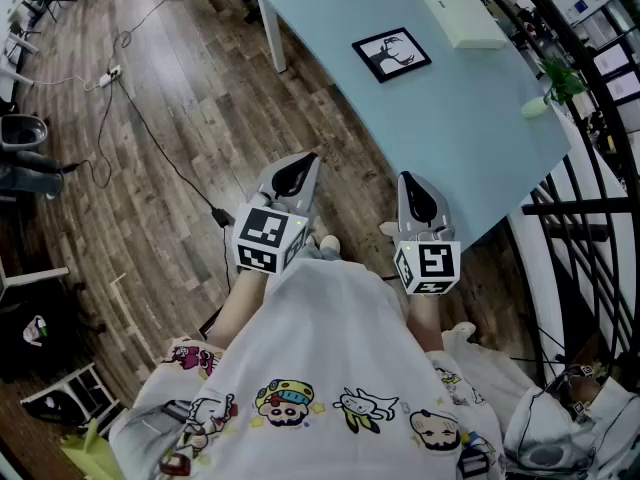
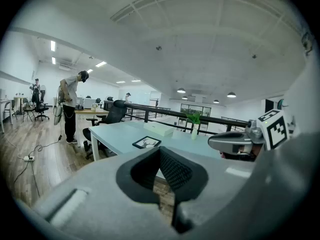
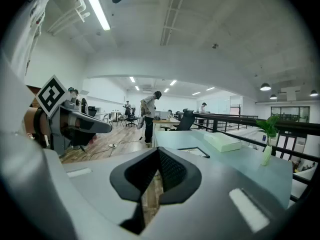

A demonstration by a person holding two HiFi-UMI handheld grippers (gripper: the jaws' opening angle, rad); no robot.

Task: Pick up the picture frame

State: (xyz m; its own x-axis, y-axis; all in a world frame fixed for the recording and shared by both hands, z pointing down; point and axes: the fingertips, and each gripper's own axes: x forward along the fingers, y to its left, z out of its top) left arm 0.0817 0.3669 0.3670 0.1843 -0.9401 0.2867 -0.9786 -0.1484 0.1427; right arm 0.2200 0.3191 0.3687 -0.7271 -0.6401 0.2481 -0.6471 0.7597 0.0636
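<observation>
We have the left tongs (image 1: pixel 303 163) and right tongs (image 1: pixel 408 181) closed together with nothing between them, both by the worktop's (image 1: pixel 450 118) near edge. The frame (image 1: pixel 391 54) lies flat a little in from that edge, well apart from both tongs. Its print is too small to make out. In the right gripper view the tongs' body cuts off its near side. A box (image 1: pixel 458 13) lies beyond it.
</observation>
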